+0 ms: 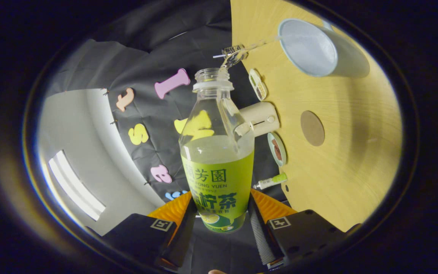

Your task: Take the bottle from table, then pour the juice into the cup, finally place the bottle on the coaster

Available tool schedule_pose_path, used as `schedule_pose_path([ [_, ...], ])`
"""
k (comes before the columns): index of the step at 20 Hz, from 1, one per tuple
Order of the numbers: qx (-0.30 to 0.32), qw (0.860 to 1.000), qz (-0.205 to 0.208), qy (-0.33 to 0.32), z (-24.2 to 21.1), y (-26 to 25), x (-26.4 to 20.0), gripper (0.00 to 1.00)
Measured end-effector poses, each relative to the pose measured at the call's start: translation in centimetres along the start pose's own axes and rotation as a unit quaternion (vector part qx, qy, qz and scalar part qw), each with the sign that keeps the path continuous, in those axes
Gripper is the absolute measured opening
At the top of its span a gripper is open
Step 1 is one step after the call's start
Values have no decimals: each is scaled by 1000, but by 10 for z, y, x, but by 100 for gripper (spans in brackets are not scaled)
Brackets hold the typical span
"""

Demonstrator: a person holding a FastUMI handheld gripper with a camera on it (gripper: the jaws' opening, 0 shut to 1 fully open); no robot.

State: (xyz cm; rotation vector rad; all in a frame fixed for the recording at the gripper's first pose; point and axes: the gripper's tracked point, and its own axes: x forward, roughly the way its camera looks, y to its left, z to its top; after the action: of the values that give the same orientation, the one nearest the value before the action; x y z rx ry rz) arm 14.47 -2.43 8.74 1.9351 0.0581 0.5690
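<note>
While both fingers of the gripper (219, 222) press the lower sides of the bottle (217, 152) at bottom centre, the view is rolled so the wooden table (356, 160) fills the right side. The bottle is uncapped and about half full of pale yellow-green juice (215, 152). A thin stream (249, 47) leaves its mouth toward the cup (312, 47) at upper right, whose contents I cannot make out. The round coaster (312, 128) lies bare between cup and fingers.

place: staged booth | cues: black cloth wall (143, 61); wooden table (356, 160)
</note>
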Motion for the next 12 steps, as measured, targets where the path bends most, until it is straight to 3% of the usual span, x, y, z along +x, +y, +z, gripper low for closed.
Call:
schedule_pose_path([
  [12, 17, 999, 27, -15, 0, 15, -1, 76],
])
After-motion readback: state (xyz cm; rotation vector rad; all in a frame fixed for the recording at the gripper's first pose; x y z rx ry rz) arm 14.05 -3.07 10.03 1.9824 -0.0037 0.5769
